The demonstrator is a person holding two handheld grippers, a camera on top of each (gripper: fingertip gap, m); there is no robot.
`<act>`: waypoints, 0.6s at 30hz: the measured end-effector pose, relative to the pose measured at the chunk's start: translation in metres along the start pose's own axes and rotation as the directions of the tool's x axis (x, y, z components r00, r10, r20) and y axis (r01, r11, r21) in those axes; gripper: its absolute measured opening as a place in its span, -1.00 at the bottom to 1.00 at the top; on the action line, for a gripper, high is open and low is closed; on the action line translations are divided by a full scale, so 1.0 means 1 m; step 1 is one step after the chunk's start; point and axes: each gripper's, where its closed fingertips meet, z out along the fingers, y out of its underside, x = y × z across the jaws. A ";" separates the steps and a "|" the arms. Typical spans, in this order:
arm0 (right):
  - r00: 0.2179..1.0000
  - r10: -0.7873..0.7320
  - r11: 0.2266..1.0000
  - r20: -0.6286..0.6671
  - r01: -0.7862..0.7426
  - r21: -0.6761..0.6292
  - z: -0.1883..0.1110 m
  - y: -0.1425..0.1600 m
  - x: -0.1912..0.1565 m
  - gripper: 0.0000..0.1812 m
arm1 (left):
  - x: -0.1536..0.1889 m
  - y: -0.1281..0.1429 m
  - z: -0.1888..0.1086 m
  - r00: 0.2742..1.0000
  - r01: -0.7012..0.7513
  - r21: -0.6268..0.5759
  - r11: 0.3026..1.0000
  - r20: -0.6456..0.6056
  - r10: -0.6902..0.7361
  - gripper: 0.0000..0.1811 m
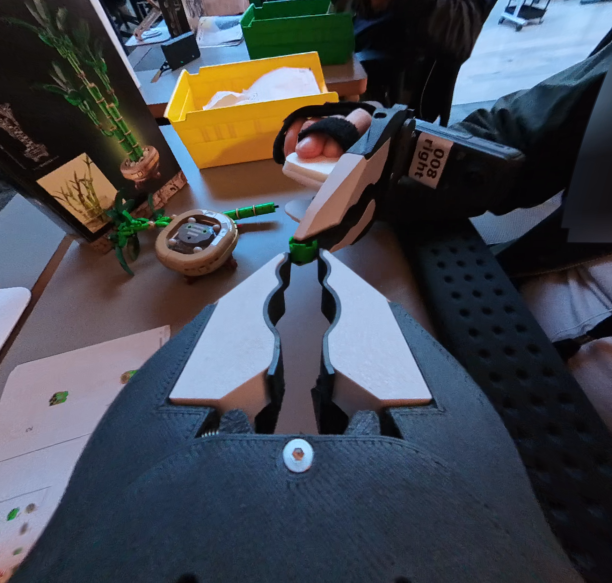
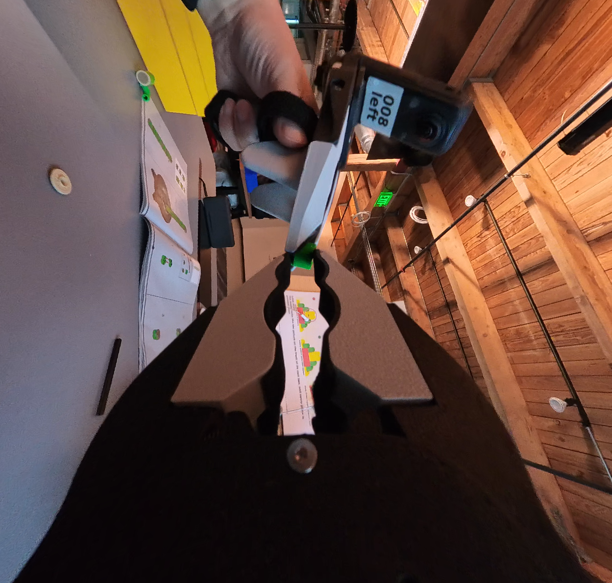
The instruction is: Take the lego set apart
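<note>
A small green lego piece [image 1: 302, 252] is held in the air between both grippers. My left gripper [image 1: 303, 258] is shut on its near end. My right gripper [image 1: 306, 239] comes in from the right and is shut on its far end. In the right wrist view, the right gripper [image 2: 302, 256] pinches the same green piece [image 2: 303, 262], and the left gripper [image 2: 303, 247] meets it from above. A tan lego pot [image 1: 197, 242] lies tilted on the table, with a green bamboo stalk [image 1: 251, 211] and leaves [image 1: 129, 225] behind it.
The lego box [image 1: 66, 103] stands at the left, with a yellow bin [image 1: 248, 113] and a green bin [image 1: 298, 30] behind. An open instruction booklet [image 1: 66, 418] lies at the near left. Loose green pieces [image 2: 145, 83], a tan round piece [image 2: 60, 181] and a black rod [image 2: 108, 376] lie on the table. Left and right tips are no more than a few centimetres apart. From either gripper's tips it is about 20 centimeters to the tan lego pot [image 1: 197, 242].
</note>
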 end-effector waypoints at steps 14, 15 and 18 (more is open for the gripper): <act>0.954 0.296 0.948 -0.040 -0.299 -0.112 0.004 0.044 0.001 -0.61 | 0.000 -0.032 -0.036 0.850 -0.496 0.124 0.859 0.269 0.452 -0.85; 0.945 0.325 0.936 -0.047 -0.328 -0.124 0.004 0.048 0.001 -0.60 | 0.002 -0.036 -0.042 0.837 -0.518 0.128 0.846 0.281 0.470 -0.86; 0.920 0.384 0.908 -0.073 -0.391 -0.149 0.003 0.057 0.003 -0.60 | 0.005 -0.042 -0.065 0.808 -0.558 0.107 0.823 0.294 0.510 -0.86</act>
